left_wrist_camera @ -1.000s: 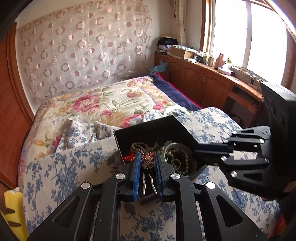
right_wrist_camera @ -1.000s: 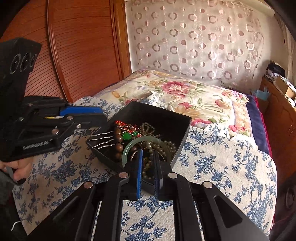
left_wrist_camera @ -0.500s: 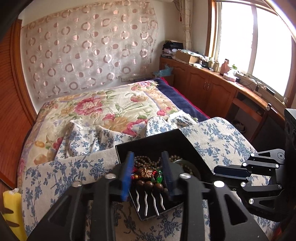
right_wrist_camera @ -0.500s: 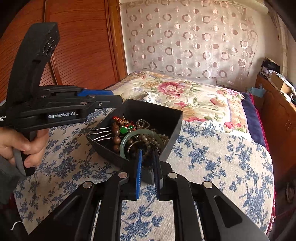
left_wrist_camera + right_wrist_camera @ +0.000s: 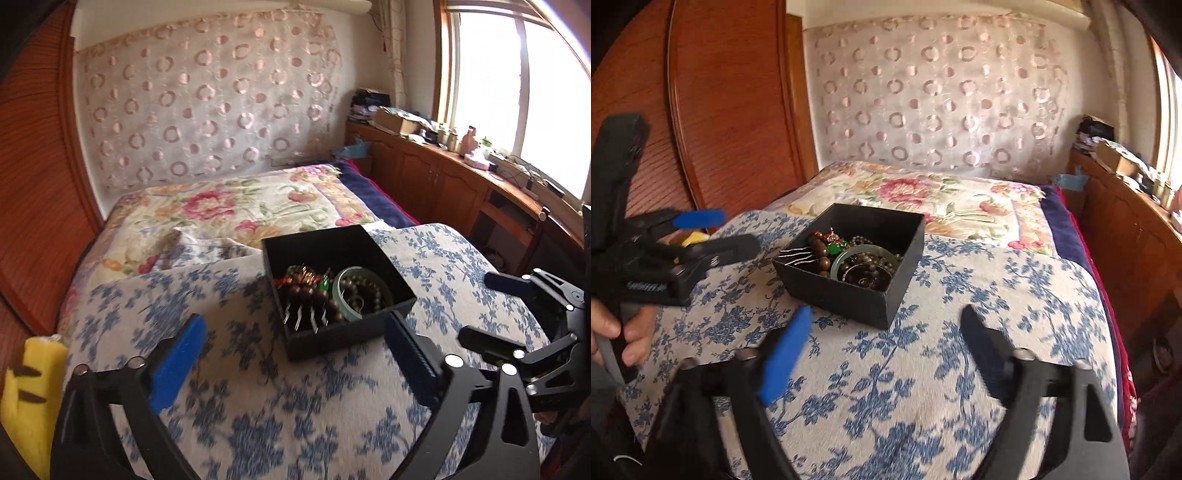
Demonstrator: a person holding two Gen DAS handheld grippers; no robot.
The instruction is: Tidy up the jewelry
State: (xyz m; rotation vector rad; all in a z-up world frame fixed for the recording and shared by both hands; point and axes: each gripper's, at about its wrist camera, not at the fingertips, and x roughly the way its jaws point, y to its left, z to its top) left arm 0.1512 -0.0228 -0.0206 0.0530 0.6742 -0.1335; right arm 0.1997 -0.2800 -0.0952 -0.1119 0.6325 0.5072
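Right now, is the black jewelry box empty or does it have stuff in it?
Not empty. The black box holds a green bangle, brown bead strings and a metal hair comb.

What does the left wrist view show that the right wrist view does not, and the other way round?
Only the left wrist view: a yellow plush toy at the bed's left edge and the bright window. Only the right wrist view: a hand gripping the left claw's handle. Both: the black square box of jewelry with a pale green bangle on the blue-flowered cloth, and both claws, left claw and right claw, open and empty.
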